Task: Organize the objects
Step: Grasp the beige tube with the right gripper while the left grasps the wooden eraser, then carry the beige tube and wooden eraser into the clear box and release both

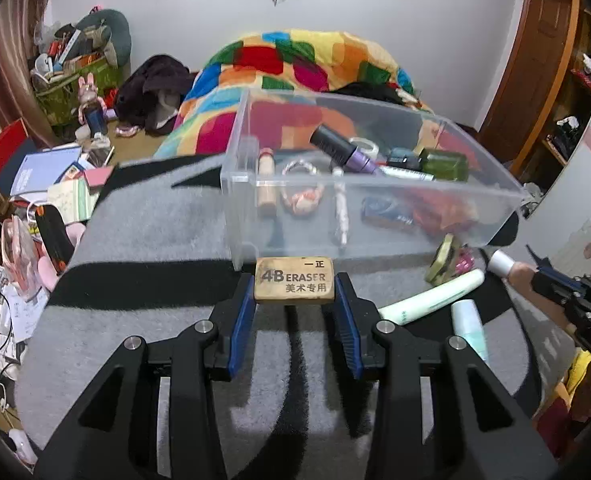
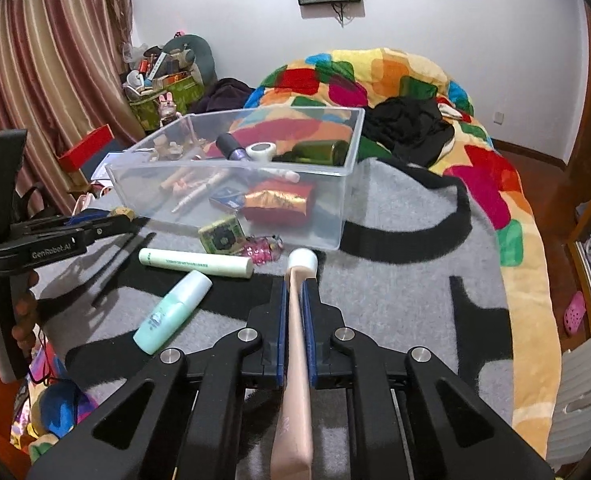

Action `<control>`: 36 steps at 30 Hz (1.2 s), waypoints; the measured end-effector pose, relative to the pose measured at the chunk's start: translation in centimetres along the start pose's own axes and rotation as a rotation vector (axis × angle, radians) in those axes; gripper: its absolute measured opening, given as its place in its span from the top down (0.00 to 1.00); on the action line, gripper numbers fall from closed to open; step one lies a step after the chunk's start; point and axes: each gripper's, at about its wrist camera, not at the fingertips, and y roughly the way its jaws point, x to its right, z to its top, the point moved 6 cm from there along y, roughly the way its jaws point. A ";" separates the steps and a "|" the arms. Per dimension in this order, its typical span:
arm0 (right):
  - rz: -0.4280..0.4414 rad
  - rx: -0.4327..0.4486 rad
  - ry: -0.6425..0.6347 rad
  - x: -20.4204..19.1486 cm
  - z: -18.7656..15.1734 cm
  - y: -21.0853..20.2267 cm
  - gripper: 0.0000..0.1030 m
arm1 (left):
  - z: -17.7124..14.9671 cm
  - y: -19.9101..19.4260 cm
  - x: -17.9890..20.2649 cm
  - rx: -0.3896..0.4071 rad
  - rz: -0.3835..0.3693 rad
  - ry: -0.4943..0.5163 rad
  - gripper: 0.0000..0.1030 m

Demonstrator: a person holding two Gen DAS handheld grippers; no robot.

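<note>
Clamped flat between the right hand-held gripper's (image 2: 295,280) blue ribbed pads, a soft pink tube (image 2: 295,360) runs lengthwise along the fingers, its white cap (image 2: 302,261) pointing ahead toward the clear plastic bin (image 2: 335,216). The left hand-held gripper (image 1: 294,286) pinches a worn tan block eraser (image 1: 294,280) (long axis crosswise) just before the bin's near wall (image 1: 375,216). Both hover over a fuzzy grey-and-black blanket (image 2: 395,280) on a bed, in a cluttered bedroom.
</note>
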 end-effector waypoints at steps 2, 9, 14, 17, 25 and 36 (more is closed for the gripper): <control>-0.010 -0.016 -0.011 -0.1 0.0 0.3 0.93 | 0.5 -0.7 0.2 0.020 -0.003 0.004 0.62; 0.003 -0.163 0.011 0.9 -0.5 3.4 0.75 | 2.2 -2.3 0.4 0.074 -0.018 0.002 0.62; -0.009 -0.165 -0.006 1.2 0.1 4.4 0.74 | 2.9 -2.2 0.6 0.087 -0.023 -0.003 0.62; -0.007 -0.161 -0.004 1.3 0.4 4.9 0.83 | 3.2 -2.1 0.8 0.095 -0.027 -0.006 0.62; 0.008 -0.074 -0.022 0.5 1.2 2.5 0.94 | 4.6 -2.6 0.9 0.131 -0.037 -0.020 0.62; 0.039 0.047 -0.055 -1.0 4.4 -1.0 0.94 | 6.8 -2.4 1.2 0.158 -0.045 -0.031 0.62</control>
